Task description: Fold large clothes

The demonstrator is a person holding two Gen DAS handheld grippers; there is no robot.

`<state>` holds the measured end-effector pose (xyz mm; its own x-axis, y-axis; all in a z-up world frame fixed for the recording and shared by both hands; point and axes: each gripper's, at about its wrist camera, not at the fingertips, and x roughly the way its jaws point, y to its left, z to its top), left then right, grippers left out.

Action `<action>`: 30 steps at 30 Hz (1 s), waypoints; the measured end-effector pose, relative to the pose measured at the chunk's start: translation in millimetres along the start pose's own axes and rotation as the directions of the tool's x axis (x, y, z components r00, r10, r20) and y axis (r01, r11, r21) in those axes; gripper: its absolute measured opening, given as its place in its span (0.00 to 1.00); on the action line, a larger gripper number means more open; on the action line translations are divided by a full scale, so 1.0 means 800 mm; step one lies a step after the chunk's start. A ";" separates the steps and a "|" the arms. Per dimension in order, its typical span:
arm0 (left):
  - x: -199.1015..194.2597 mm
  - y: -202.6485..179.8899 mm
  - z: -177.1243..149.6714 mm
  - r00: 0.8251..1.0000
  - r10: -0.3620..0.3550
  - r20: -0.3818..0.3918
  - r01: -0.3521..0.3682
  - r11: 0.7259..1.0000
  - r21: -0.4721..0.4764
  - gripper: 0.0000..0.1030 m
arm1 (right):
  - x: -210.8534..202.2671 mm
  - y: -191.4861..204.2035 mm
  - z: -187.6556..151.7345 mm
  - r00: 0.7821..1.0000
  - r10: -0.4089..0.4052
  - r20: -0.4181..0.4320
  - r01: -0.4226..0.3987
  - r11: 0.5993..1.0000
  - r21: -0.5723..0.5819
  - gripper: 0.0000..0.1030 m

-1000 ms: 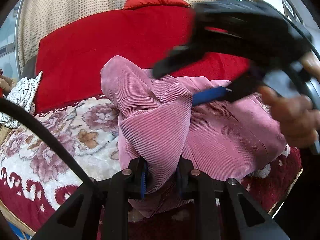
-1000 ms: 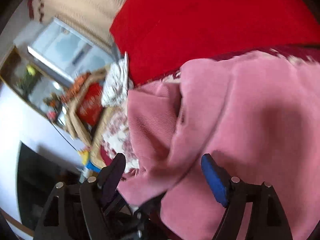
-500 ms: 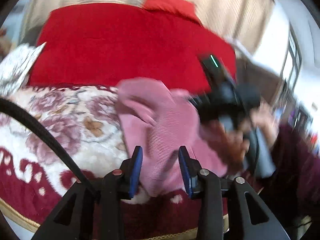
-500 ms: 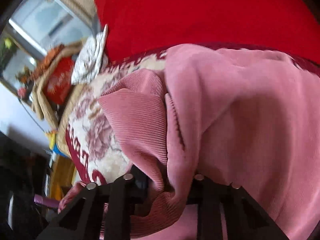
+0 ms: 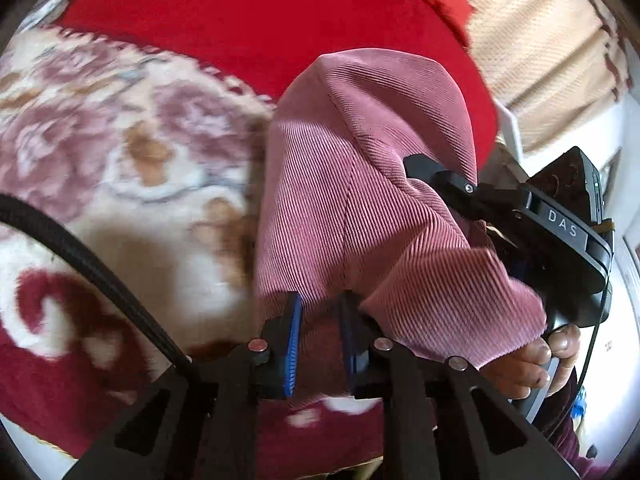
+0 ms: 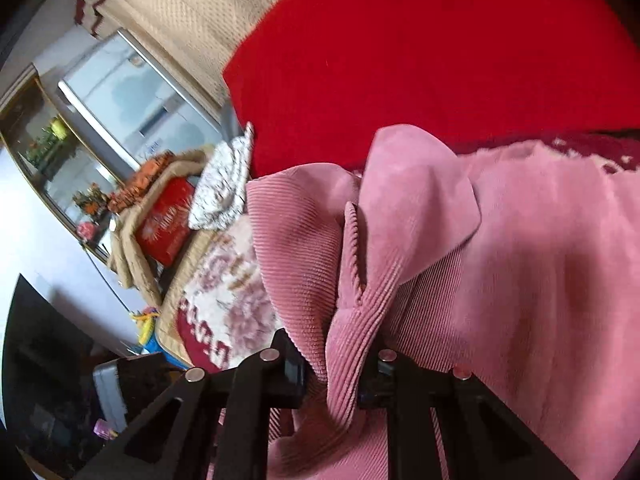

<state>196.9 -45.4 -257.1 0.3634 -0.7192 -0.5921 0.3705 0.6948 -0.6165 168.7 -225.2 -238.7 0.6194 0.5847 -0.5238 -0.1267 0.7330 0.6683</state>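
A pink corduroy garment (image 5: 360,208) lies bunched on the floral blanket (image 5: 120,152). My left gripper (image 5: 320,340) has its blue pads close together with a fold of the garment's lower edge between them. My right gripper (image 6: 336,372) is shut on a thick ridged fold of the same garment (image 6: 520,280). The right gripper's black body also shows in the left wrist view (image 5: 560,232), beside the garment, with a hand on its handle.
A red cushion (image 6: 420,60) rises behind the garment. A patterned white cloth (image 6: 224,184), a red box (image 6: 166,220) and a tan coat (image 6: 128,248) lie to the left by a glass cabinet. A black cable (image 5: 92,280) crosses the blanket.
My left gripper let go, opened, then closed again on the garment's lower edge. My right gripper went from open to shut on a fold and has lifted it.
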 end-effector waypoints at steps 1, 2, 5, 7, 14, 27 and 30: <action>0.000 -0.017 0.000 1.000 -0.007 0.003 0.007 1.000 0.029 0.16 | -0.012 0.001 0.001 1.000 -0.001 0.015 0.002 1.000 -0.003 0.16; 0.001 -0.033 0.003 1.000 -0.020 0.003 0.020 0.998 0.056 0.16 | -0.035 -0.002 0.003 0.999 -0.001 0.041 0.001 1.000 -0.008 0.16; 0.014 -0.077 0.017 0.997 -0.071 -0.016 0.073 0.987 0.140 0.16 | -0.096 -0.016 0.007 0.991 0.002 0.131 -0.002 1.000 -0.002 0.16; 0.031 -0.123 0.019 0.994 -0.096 -0.050 0.105 0.972 0.212 0.16 | -0.140 -0.034 0.008 0.981 -0.006 0.196 0.001 1.000 0.022 0.16; 0.120 -0.172 0.012 0.981 -0.062 -0.186 0.117 0.947 0.301 0.17 | -0.163 -0.178 -0.017 0.975 -0.191 0.115 0.151 0.946 0.288 0.15; 0.095 -0.124 0.049 0.993 0.047 -0.107 -0.006 0.936 0.352 0.43 | -0.150 -0.210 -0.042 0.987 -0.161 -0.007 0.154 0.927 0.343 0.20; 0.098 -0.132 0.025 0.994 0.094 -0.053 -0.062 0.896 0.440 0.45 | -0.154 -0.200 -0.045 0.975 -0.222 -0.020 0.217 0.925 0.312 0.24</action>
<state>203.3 -174.9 -228.5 0.3512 -0.6498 -0.6741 0.6855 0.6689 -0.2877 84.9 -402.1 -300.0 0.6169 0.4141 -0.6693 0.2590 0.6962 0.6695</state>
